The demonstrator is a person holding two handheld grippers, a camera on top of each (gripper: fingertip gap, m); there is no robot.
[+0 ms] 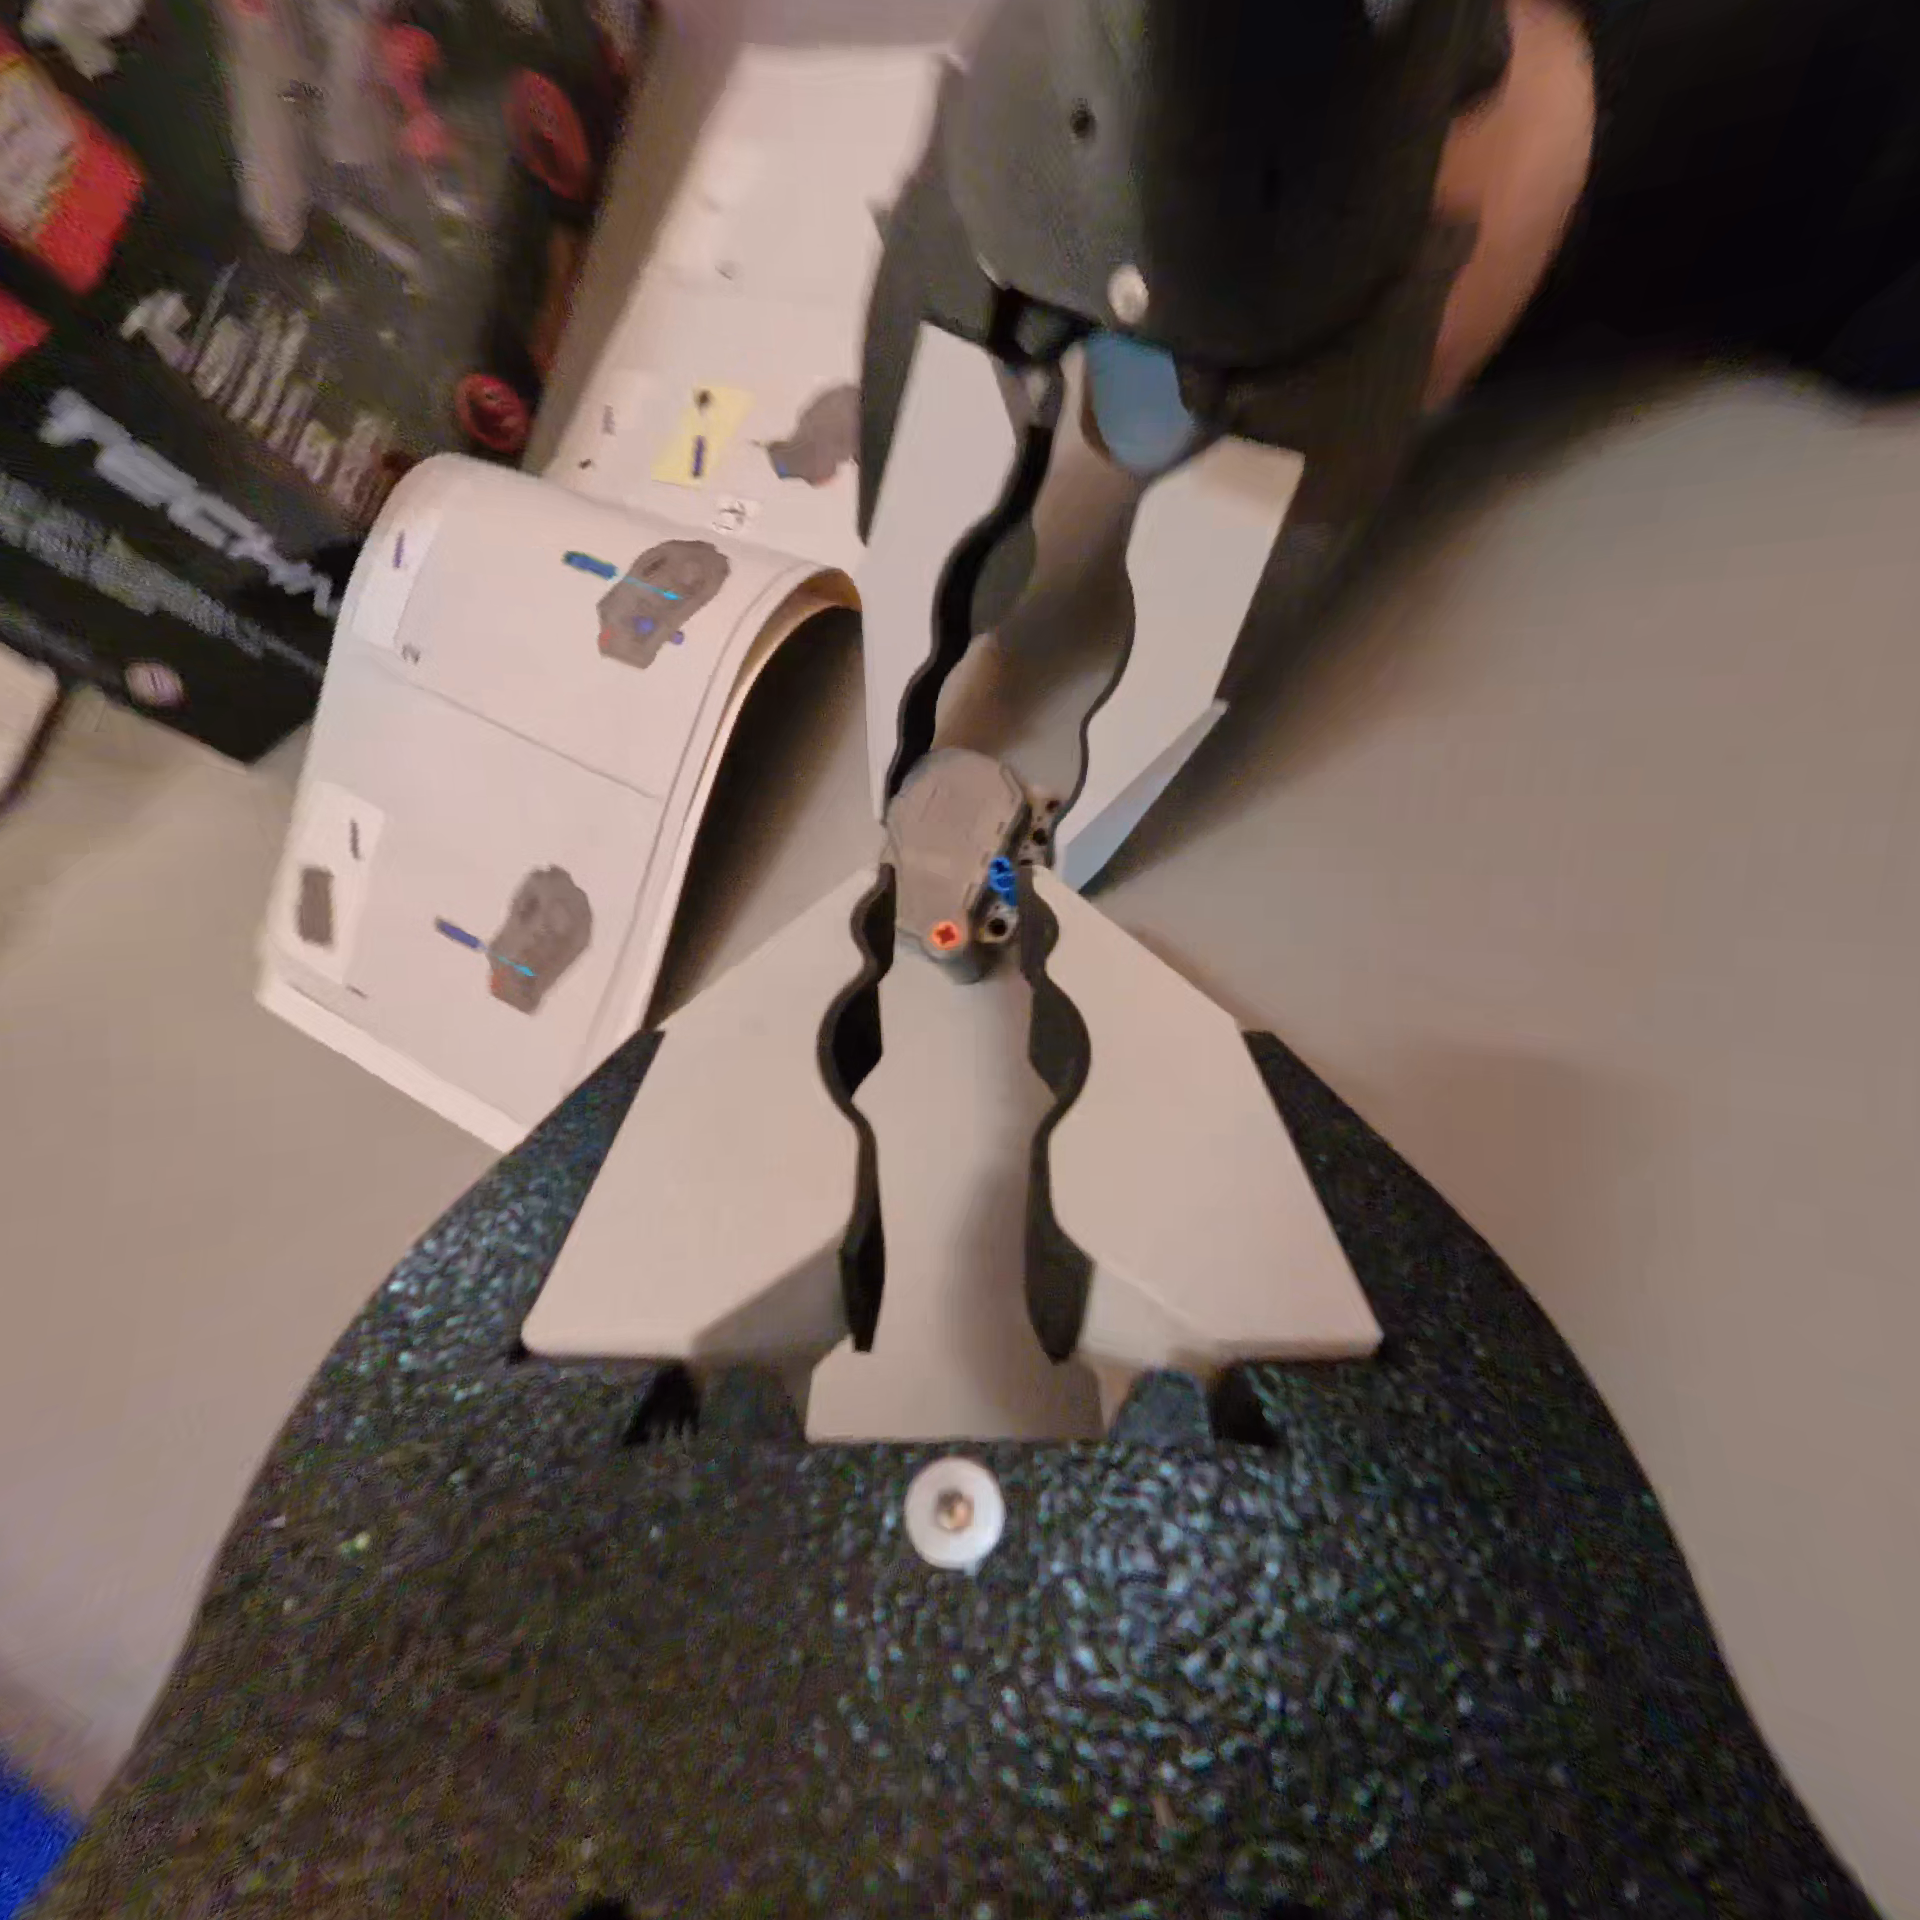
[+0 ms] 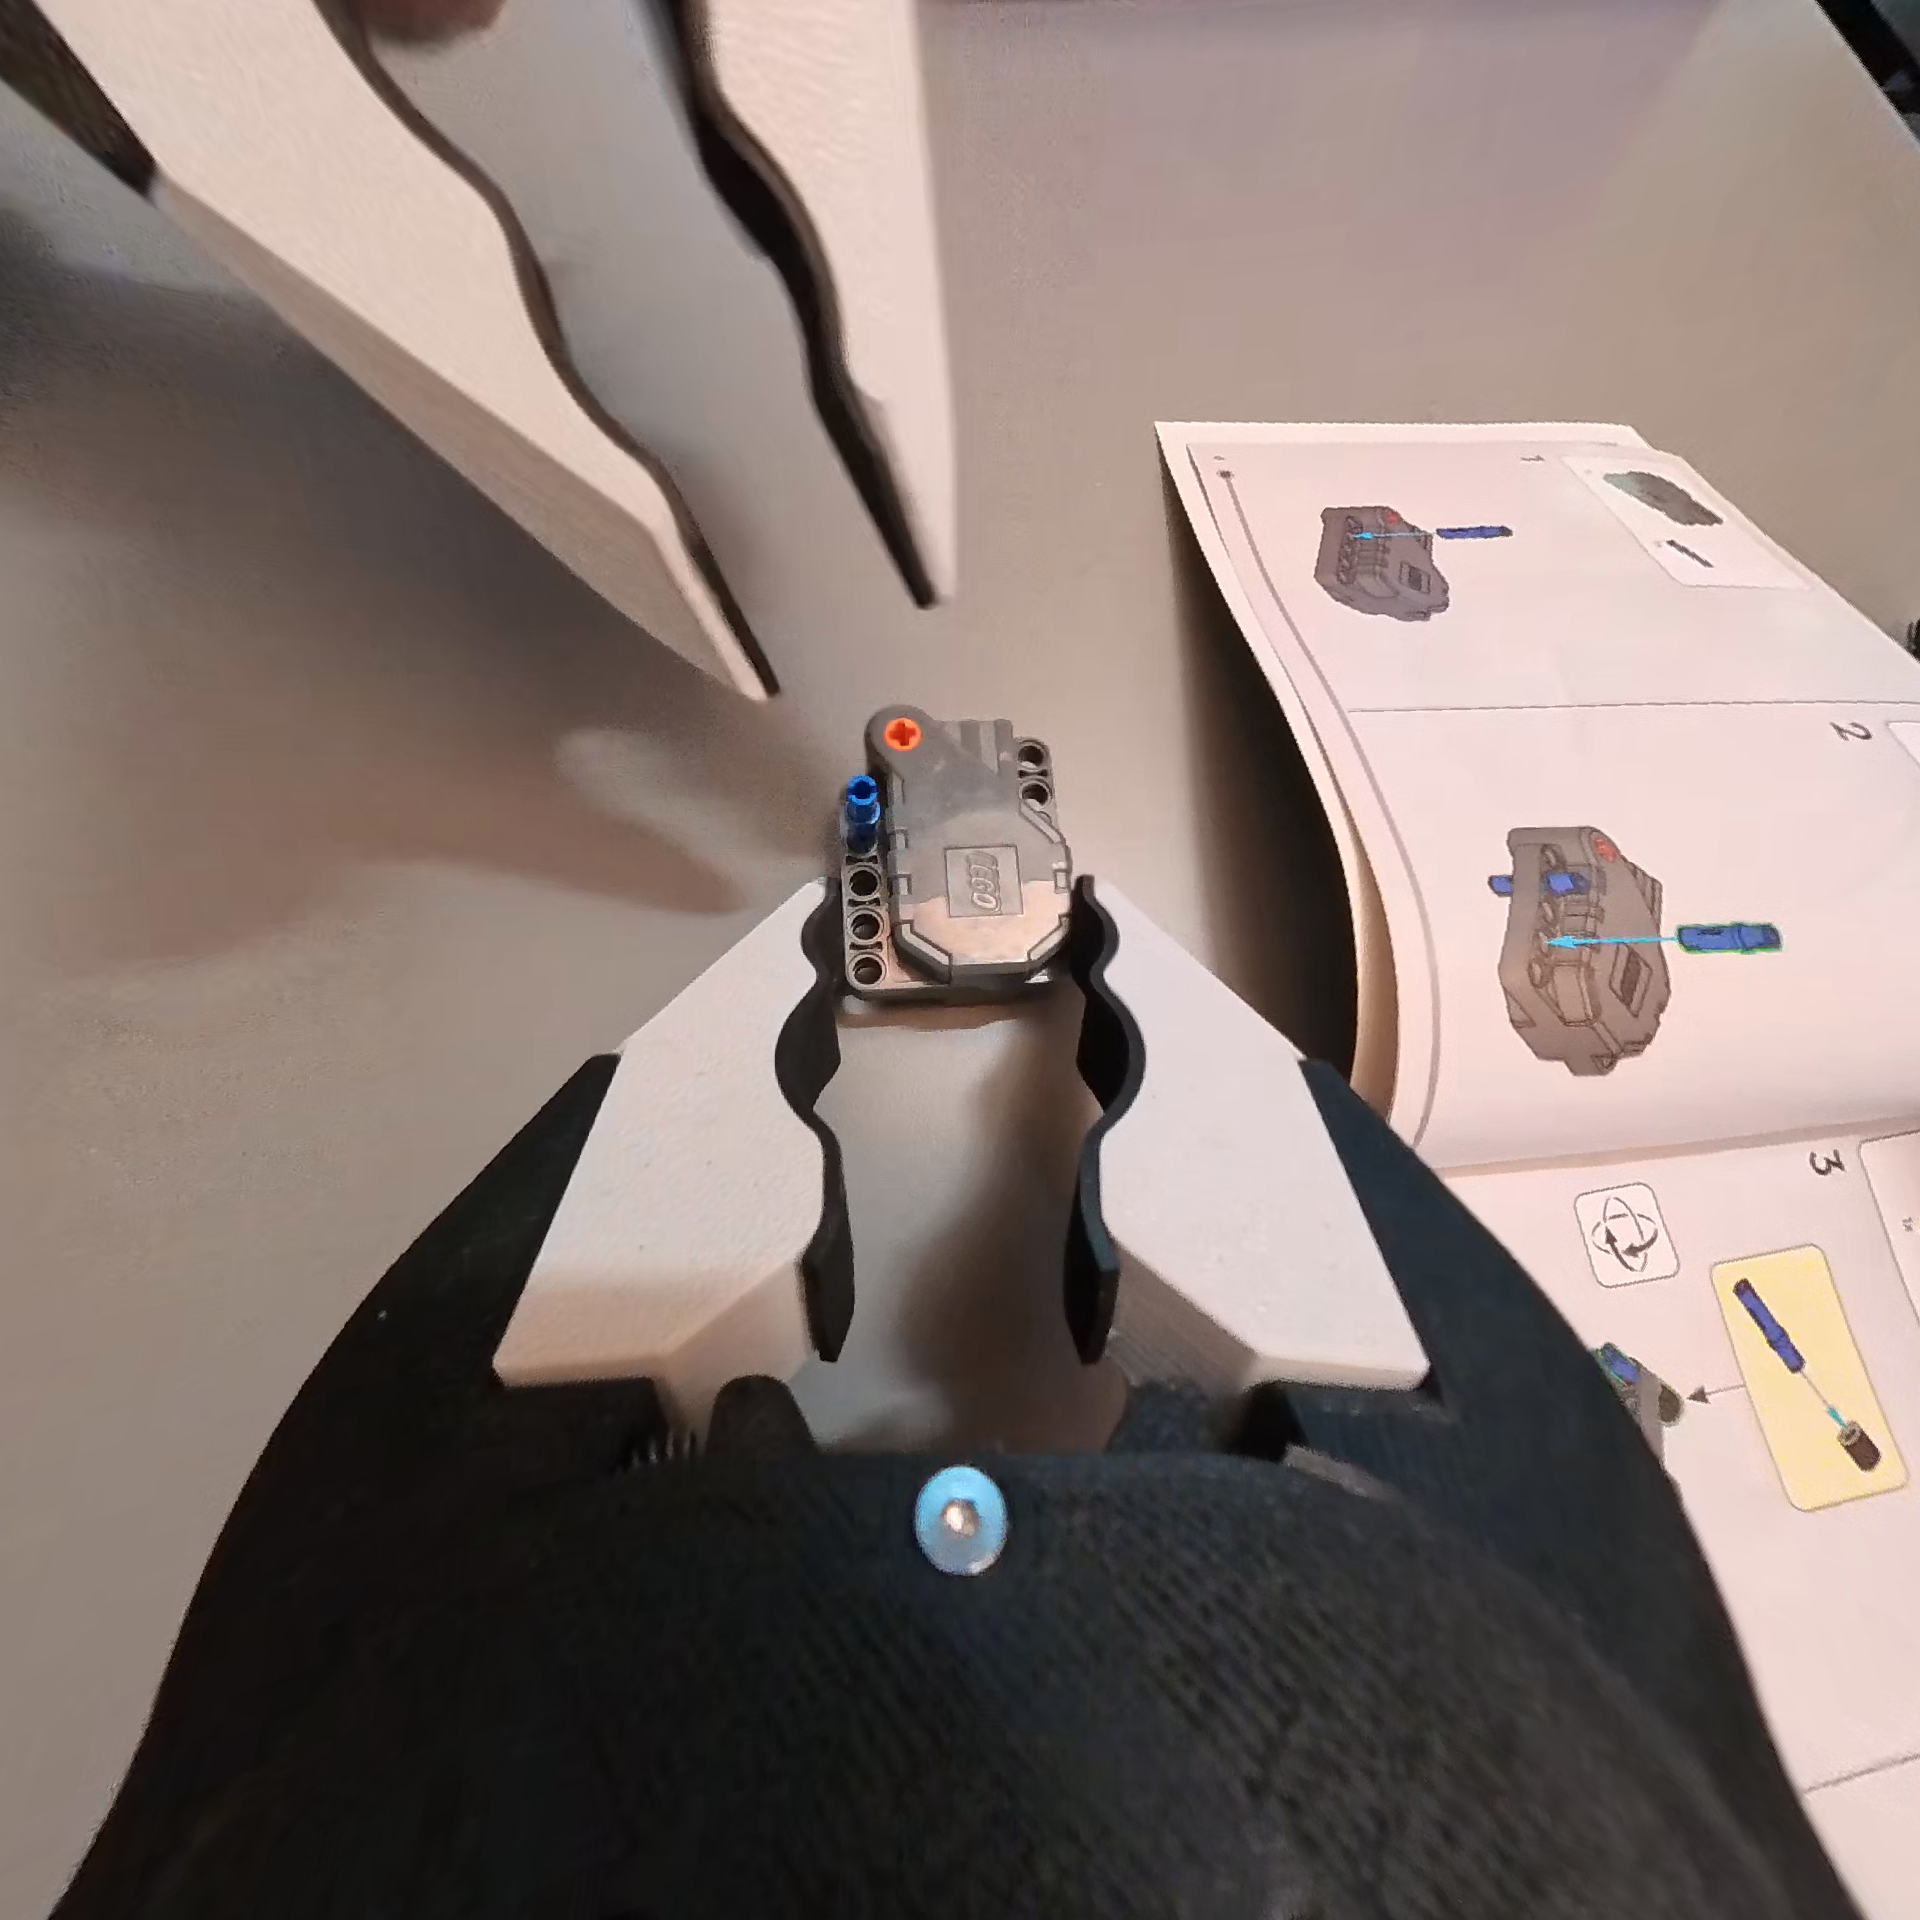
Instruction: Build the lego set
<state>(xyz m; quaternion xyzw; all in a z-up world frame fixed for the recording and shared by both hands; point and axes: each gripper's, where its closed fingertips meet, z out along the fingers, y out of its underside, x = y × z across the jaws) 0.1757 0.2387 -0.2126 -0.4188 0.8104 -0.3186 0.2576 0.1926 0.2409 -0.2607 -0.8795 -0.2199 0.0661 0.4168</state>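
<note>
A grey lego motor block [image 2: 977, 883] with an orange axle hole and a blue pin [image 2: 860, 805] stuck in its side beam sits between the fingertips of my right gripper [image 2: 954, 904], which is shut on it and holds it over the grey table. My left gripper [image 2: 842, 644] is open and empty, pointing at the block's far end from a short way off. In the left wrist view my left gripper [image 1: 956, 888] lines up with the motor block [image 1: 940, 852] and its blue pin [image 1: 1000, 873]. The right gripper [image 1: 987, 795] reaches in from the far side.
An open instruction booklet [image 2: 1558, 779] lies on the table [image 2: 312, 1039] to the right of the right gripper, with one page curled up [image 1: 499, 748]. A black lego box [image 1: 187, 364] stands at the far left. A person's hand [image 1: 1507, 208] holds the right gripper. The gap from one gripper's tips to the other's is roughly 5 centimetres.
</note>
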